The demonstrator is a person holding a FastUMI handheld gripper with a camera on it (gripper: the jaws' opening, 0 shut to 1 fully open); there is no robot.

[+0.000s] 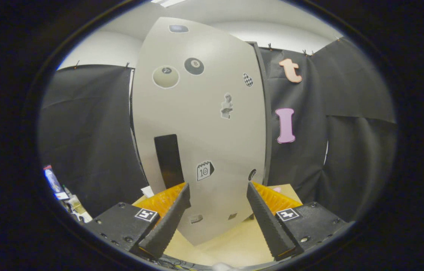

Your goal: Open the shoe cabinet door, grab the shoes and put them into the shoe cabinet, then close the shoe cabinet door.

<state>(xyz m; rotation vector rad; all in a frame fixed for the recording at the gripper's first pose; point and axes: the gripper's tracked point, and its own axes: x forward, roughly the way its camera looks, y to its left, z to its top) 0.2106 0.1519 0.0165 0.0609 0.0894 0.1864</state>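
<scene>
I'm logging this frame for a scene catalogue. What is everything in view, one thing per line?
Shoe cabinet door: one, pale grey, shut, just ahead of the tongs.
Door handle: one, black, upright strip low on the door, above the left finger.
Stickers: several, black, white and grey, scattered over the door; one is an eight ball.
Table top: one, light wood, under the cabinet and the tongs.
Cloth wall: black, behind the cabinet on both sides.
Clutter: small mixed items, beside the left finger; too small to tell.
Tongs: one pair, black fingers with orange backs, open, holding nothing, tips flanking the door's lower part.
</scene>
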